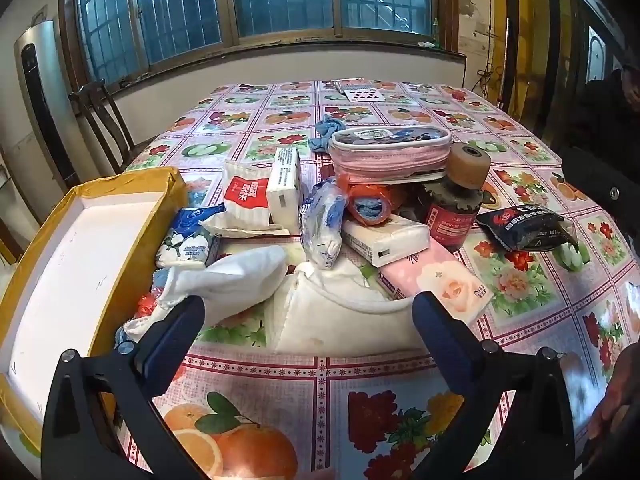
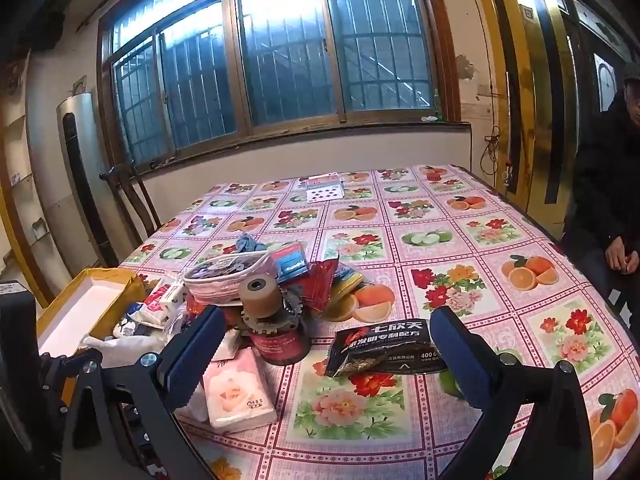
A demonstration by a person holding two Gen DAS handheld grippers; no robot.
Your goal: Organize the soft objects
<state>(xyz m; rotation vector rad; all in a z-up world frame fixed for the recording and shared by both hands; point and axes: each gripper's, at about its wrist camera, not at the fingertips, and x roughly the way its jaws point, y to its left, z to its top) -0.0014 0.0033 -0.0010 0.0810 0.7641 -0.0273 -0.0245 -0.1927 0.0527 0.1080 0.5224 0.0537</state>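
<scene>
Soft packets (image 1: 244, 200) before both gaping, empty tongs (image 1: 308, 316).

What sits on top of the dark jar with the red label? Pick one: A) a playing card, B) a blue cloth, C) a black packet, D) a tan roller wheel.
D: the tan roller wheel rests on the lid of the jar, while the black packet lies apart on the tablecloth.
</scene>
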